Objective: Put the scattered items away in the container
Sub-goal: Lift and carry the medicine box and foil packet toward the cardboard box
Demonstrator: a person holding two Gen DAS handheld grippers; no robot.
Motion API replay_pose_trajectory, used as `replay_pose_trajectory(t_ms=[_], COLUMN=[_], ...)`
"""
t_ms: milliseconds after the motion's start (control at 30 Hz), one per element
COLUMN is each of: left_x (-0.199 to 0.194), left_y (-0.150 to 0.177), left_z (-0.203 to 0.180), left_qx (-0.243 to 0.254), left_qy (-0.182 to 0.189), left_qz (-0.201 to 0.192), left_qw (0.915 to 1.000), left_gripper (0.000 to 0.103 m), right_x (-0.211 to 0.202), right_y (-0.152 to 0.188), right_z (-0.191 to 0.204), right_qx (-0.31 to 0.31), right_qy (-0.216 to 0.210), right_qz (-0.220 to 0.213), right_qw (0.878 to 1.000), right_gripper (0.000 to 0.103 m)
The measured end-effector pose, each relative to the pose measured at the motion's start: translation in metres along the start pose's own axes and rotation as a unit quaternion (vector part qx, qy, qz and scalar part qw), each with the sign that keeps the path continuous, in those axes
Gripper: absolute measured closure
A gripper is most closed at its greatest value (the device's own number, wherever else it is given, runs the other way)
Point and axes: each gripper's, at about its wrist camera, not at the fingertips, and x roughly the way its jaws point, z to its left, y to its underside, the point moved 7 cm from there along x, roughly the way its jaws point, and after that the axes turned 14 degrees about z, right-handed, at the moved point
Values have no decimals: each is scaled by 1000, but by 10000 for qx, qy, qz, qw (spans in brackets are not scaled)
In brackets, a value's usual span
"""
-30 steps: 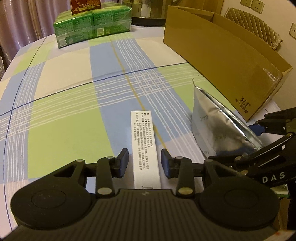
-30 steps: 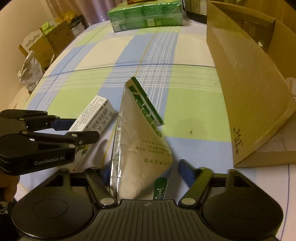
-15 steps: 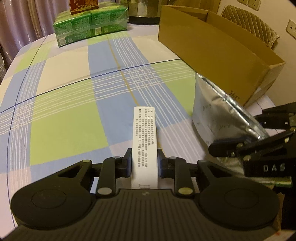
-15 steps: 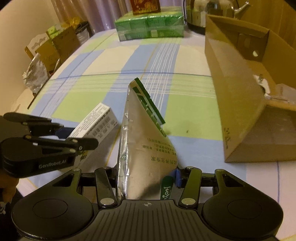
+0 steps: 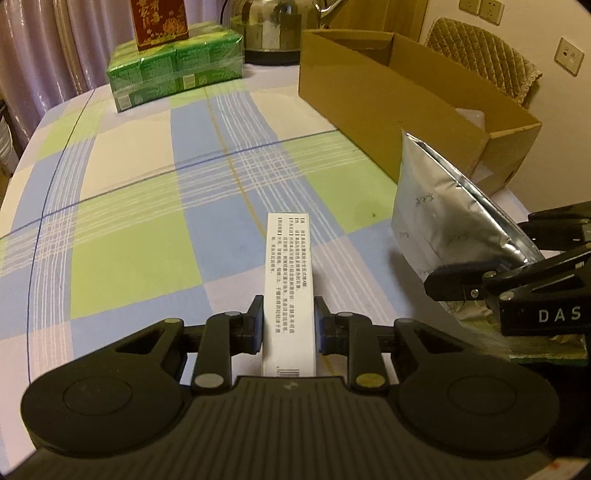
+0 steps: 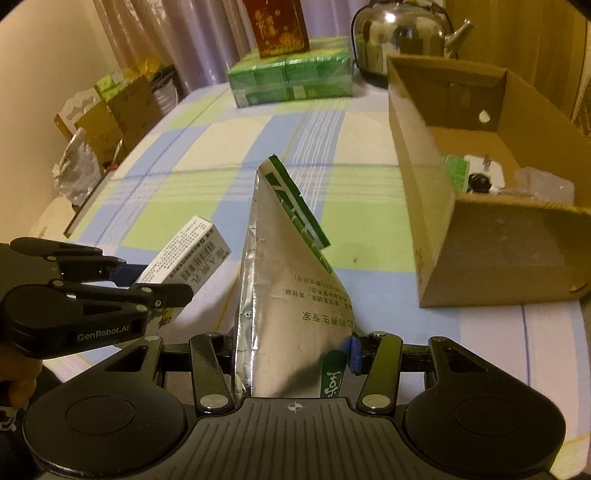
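My left gripper is shut on a long white printed box, held above the checked tablecloth. In the right wrist view that white box sticks out of the left gripper at the left. My right gripper is shut on a silver foil pouch with a green printed edge, its tip pointing up and away. The foil pouch rises at the right of the left wrist view, beside the right gripper. The open cardboard box stands to the right and holds several small items.
A green shrink-wrapped pack with a red box on top sits at the table's far end, beside a steel kettle. Cartons and bags stand past the table's left edge. A padded chair back is behind the cardboard box.
Both grippers have shut, the left on the white box and the right on the foil pouch. Both items have been lifted off the cloth, and the cardboard box's inside has come into the right wrist view.
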Motion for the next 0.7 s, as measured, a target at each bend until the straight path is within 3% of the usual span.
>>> replay_pose_trajectory(t_ms=[400, 700], left_x=[-27, -39], left_y=[-37, -86], left_z=[-28, -67], left_qx=[260, 448], left_qy=[2, 255], left_qz=[-398, -716], left_qw=[9989, 9961], left_gripper=[82, 82], right_x=[-62, -107], right_y=[-30, -61], right_z=[-20, -68], right_qx=[187, 408], right_qy=[28, 271], right_qz=[-721, -1200], right_qw=[9972, 9916], right_gripper=[56, 56])
